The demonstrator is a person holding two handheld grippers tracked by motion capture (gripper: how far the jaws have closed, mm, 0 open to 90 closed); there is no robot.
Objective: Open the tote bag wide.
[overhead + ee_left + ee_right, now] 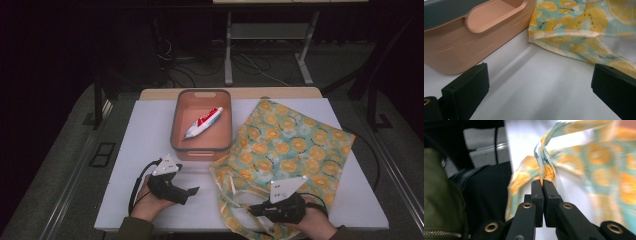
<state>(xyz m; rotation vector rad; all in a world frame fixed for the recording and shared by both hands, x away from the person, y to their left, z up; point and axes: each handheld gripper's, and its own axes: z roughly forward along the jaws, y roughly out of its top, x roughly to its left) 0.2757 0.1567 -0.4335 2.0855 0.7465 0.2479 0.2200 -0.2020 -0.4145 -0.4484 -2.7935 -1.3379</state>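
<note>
My table (145, 145): white, matte top.
Wooden strip (250, 93): runs along my table's 12 o'clock edge.
Floor (60, 150): grey, all round the table.
White frame (228, 50): two legs on the floor at 12 o'clock, well beyond my table.
Cables (255, 65): loose on the floor between those legs.
Black grate (102, 154): flat on the floor at 9 o'clock, near the table.

Matt peach plastic bin (201, 145), soft printed cloth bag (290, 145), glossy toothpaste tube (203, 122), smooth white tabletop (145, 150)
</note>
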